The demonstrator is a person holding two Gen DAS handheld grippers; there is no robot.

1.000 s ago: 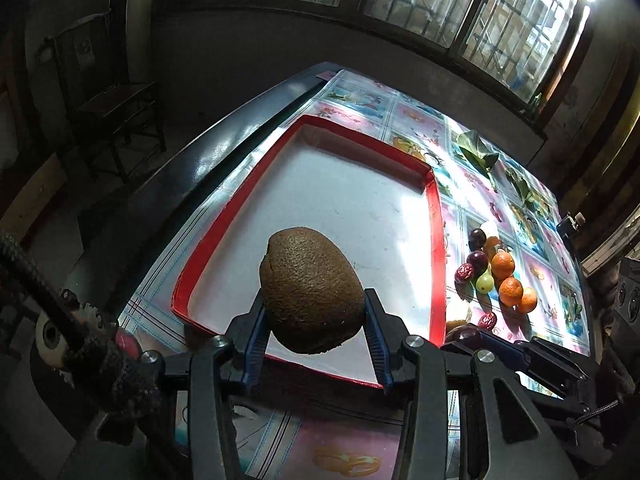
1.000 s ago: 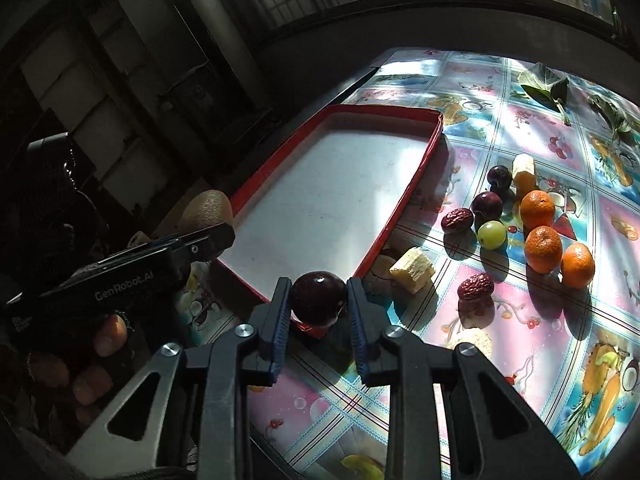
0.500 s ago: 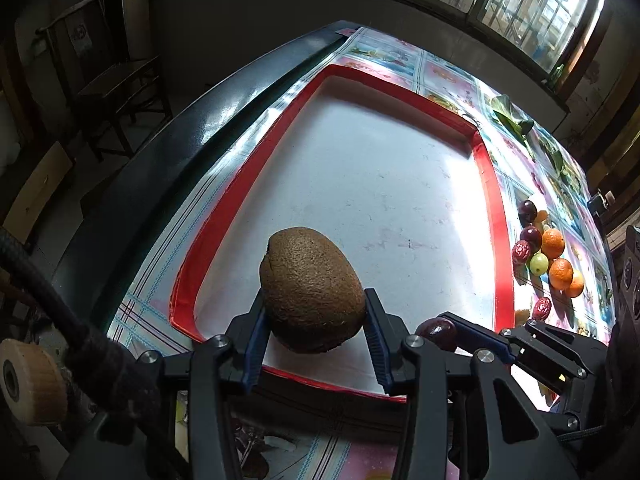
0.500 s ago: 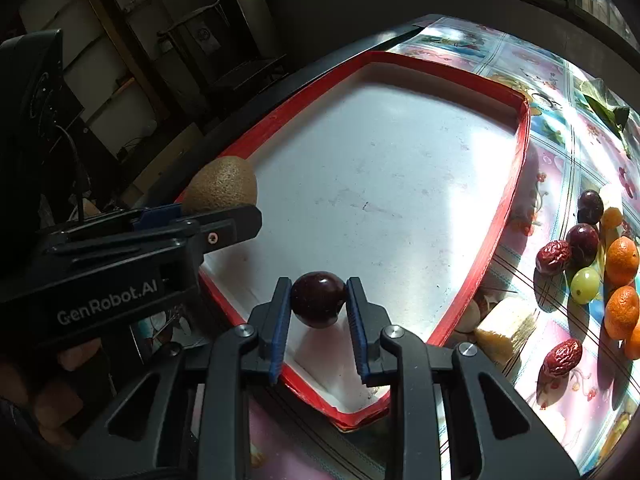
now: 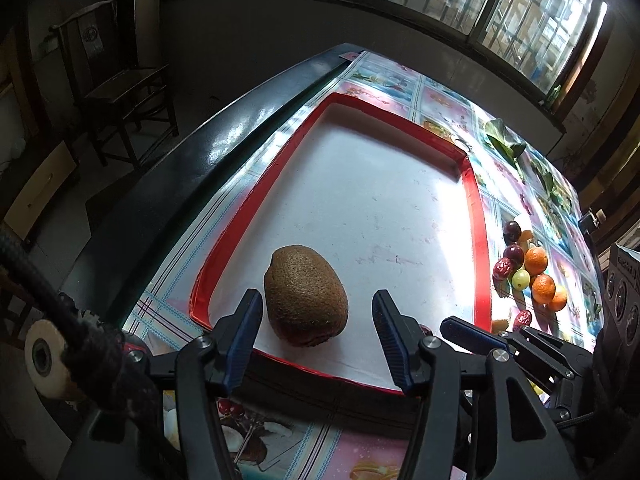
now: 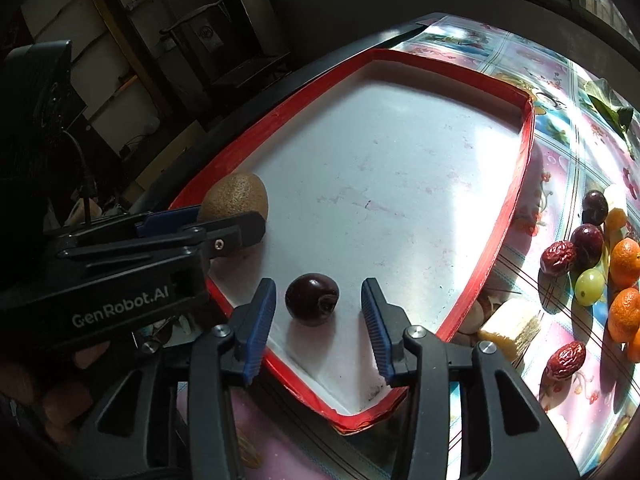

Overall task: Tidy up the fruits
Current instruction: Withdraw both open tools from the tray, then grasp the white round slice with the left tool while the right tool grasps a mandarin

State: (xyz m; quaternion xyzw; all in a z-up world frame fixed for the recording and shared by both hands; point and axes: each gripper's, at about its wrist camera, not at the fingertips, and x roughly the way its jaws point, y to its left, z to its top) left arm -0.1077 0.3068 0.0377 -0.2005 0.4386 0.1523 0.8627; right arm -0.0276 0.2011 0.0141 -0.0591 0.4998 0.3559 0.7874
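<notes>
A brown kiwi (image 5: 306, 295) lies on the white floor of the red-rimmed tray (image 5: 478, 216), near its front left corner. My left gripper (image 5: 318, 322) is open around it, fingers apart from it on both sides. In the right wrist view the kiwi (image 6: 236, 199) shows behind the left gripper's body. A dark cherry (image 6: 312, 298) lies on the tray (image 6: 516, 196) floor near the front edge. My right gripper (image 6: 318, 314) is open around it, not touching.
Right of the tray on the patterned tablecloth lie small oranges (image 5: 536, 261), a green grape (image 5: 521, 279), red dates (image 6: 558, 258), dark plums (image 6: 587, 240) and a yellow fruit piece (image 6: 508, 326). Green leaves (image 5: 506, 146) lie farther back. A chair (image 5: 120, 92) stands left of the table.
Both grippers have opened. The kiwi and the cherry, held above the tray's front edge before, now lie on the tray floor between the open fingers.
</notes>
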